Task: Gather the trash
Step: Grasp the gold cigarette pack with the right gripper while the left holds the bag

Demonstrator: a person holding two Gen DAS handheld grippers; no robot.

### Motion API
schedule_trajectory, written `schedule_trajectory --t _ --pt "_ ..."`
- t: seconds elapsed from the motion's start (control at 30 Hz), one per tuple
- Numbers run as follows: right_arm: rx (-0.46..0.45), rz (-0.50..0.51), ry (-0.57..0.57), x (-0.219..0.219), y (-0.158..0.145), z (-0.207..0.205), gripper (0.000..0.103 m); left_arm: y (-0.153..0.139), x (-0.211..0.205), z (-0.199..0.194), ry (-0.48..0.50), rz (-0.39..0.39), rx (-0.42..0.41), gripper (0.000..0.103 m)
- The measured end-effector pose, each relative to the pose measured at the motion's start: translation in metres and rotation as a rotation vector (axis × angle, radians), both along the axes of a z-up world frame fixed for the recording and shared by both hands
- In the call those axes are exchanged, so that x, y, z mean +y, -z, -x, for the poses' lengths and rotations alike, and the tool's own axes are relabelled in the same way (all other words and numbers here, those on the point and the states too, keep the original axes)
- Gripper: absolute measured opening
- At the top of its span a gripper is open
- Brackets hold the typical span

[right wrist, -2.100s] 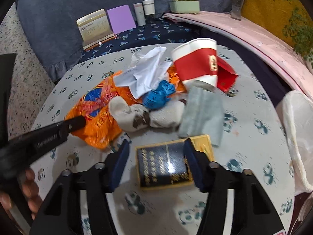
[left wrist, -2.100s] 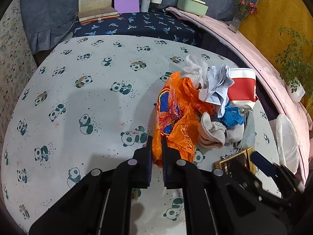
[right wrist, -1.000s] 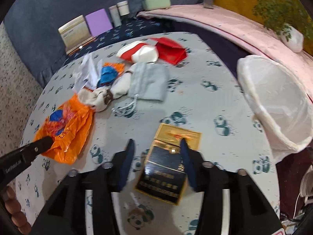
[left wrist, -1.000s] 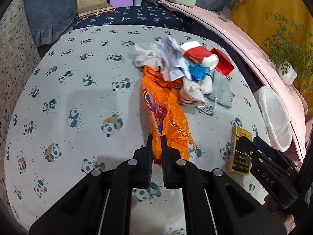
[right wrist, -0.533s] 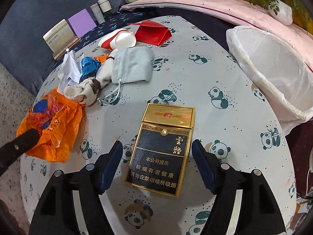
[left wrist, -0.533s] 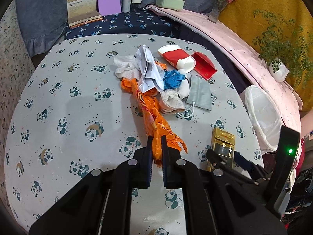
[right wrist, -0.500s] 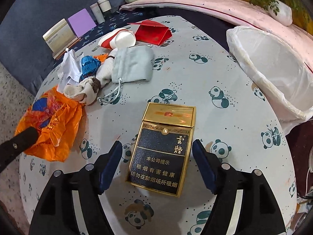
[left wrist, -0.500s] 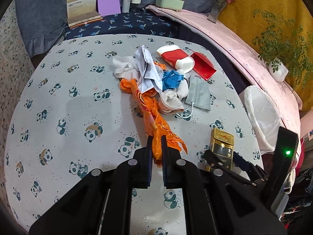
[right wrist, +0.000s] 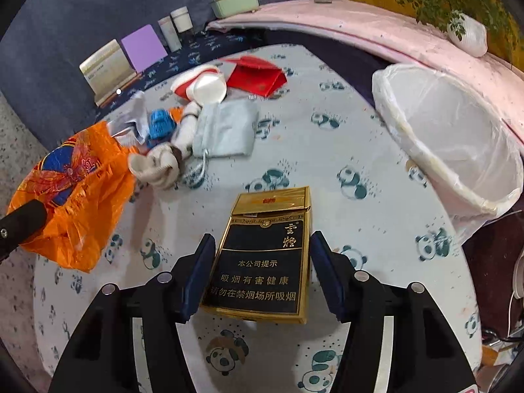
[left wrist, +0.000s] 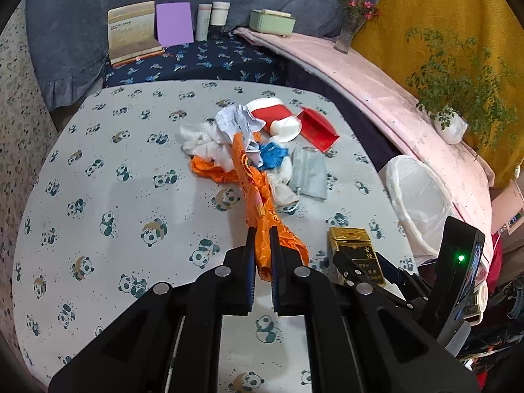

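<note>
A: Left wrist view: the left hand-held gripper (left wrist: 261, 255) is clamped on the orange bag (left wrist: 258, 203), whose far end lies in the pile with a paper cup (left wrist: 278, 119), sock (left wrist: 283, 183) and mask (left wrist: 309, 173) on the counter (left wrist: 131, 196).

B: Right wrist view: the right hand-held gripper (right wrist: 262, 262) is closing around the cigarette box (right wrist: 265, 255), pads not yet pressing. The lined bin (right wrist: 452, 137) stands at the counter's right edge.

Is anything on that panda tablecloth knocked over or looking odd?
Yes. The red-and-white paper cup lies tipped on its side in the litter heap. The orange plastic bag, pinched in the left tongs, is pulled into a taut rope. The black-and-gold cigarette pack sits skewed between the closing right tongs.
</note>
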State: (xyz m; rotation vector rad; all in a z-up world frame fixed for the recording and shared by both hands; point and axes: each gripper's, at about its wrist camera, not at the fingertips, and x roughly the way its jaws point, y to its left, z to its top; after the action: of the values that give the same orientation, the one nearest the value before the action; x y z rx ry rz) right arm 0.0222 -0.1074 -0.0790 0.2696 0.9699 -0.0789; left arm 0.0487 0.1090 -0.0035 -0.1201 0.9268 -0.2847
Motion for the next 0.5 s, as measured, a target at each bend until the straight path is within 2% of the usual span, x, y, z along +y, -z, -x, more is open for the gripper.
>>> schedule_trajectory --t 0.03,0.07,0.1,0.27,0.3,0.4,0.47,0.5 --pt "-0.012 0.000 0.000 -0.001 -0.005 0.001 0.054 -0.004 -0.002 0.002 0.008 0.005 -0.010 0.007" --pt "-0.024 -0.001 -0.001 -0.004 -0.010 0.002 0.022 -0.007 -0.004 0.003 0.014 0.007 -0.017 0.007" --pt "-0.021 -0.006 -0.008 -0.006 -0.013 0.001 0.016 -0.011 -0.007 0.005 0.022 0.011 -0.025 0.007" --pt "-0.018 -0.009 0.004 -0.018 -0.017 0.001 0.016 -0.023 -0.021 0.008 0.050 0.016 -0.057 0.007" --pt "-0.013 -0.021 0.009 -0.021 -0.015 0.003 0.016 -0.024 -0.022 0.008 0.051 0.017 -0.060 0.007" --pt "-0.008 -0.031 -0.001 -0.023 -0.011 0.007 0.031 -0.026 -0.027 0.007 0.056 0.016 -0.063 0.007" --pt "-0.010 -0.031 -0.001 -0.022 -0.008 0.008 0.058 -0.025 -0.029 0.006 0.056 0.010 -0.063 0.007" --pt "-0.013 -0.025 -0.001 -0.020 -0.007 0.008 0.062 -0.024 -0.029 0.005 0.056 0.009 -0.061 0.007"
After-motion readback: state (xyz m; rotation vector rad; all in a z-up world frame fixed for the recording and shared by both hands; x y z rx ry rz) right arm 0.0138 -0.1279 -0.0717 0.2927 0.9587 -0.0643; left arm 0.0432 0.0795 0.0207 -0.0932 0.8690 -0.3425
